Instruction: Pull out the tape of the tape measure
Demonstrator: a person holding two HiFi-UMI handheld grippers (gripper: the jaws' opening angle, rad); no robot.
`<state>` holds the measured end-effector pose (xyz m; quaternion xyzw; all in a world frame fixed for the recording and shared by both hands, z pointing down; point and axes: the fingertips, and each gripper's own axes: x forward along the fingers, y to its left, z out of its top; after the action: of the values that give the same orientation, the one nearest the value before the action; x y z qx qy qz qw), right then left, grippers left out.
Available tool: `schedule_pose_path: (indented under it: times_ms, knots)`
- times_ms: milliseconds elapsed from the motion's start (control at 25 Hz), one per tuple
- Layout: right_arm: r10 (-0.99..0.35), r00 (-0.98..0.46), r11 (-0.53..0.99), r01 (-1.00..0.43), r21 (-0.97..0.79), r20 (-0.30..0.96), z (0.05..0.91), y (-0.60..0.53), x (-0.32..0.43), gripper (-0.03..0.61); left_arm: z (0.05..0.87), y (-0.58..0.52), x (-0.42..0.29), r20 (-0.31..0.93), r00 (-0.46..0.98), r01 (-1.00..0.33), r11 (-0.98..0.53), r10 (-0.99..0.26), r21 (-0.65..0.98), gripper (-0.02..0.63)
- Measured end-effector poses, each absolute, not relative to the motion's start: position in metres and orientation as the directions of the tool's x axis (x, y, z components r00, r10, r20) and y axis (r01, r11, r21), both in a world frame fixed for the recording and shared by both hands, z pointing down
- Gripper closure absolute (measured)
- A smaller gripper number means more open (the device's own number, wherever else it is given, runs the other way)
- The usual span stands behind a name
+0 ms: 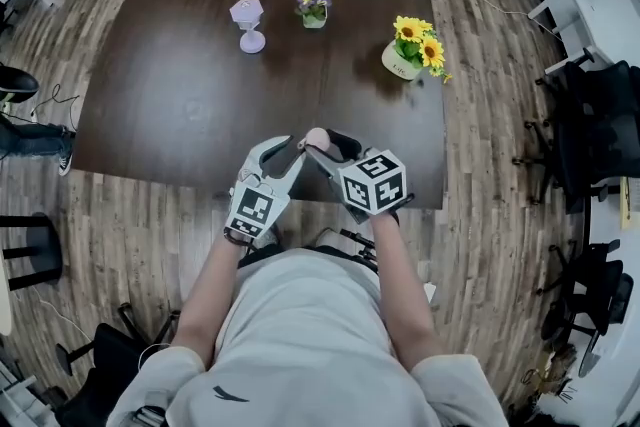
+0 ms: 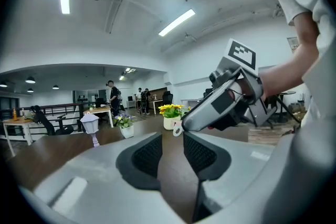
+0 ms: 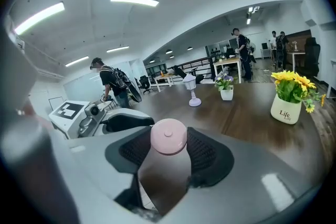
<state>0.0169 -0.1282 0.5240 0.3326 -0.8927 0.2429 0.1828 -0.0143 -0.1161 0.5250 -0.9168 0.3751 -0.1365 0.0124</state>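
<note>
Right fingers [image 3: 206, 152] gripping pink tape measure [image 3: 168, 136], left fingers [image 2: 147, 155] apart

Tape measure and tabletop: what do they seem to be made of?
The tape measure looks like plastic: pale pink, smooth matte shell with a moulded centre stud. The tabletop looks like dark brown wood or wood-look laminate: faint grain, slight sheen.

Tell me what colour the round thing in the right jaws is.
Pale pink tape measure, clearest in right gripper view.
</note>
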Motion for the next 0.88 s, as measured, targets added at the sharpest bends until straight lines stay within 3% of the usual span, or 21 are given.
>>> schedule_pose_path:
  times_ms: [400,880]
  knots:
    - [-0.422,-0.719,0.758,-0.614,-0.22,0.552,0.524,-0.124,0.013,0.362,0.509,-0.119,-0.019,0.171,0.703,-0.695,-0.718,-0.69,-0.039,0.476]
    - [-0.412,-0.773,0.761,-0.583,-0.284,0.483,0.509,-0.125,0.008,0.362,0.504,-0.119,-0.019,0.152,0.711,-0.691,-0.722,-0.686,-0.023,0.531]
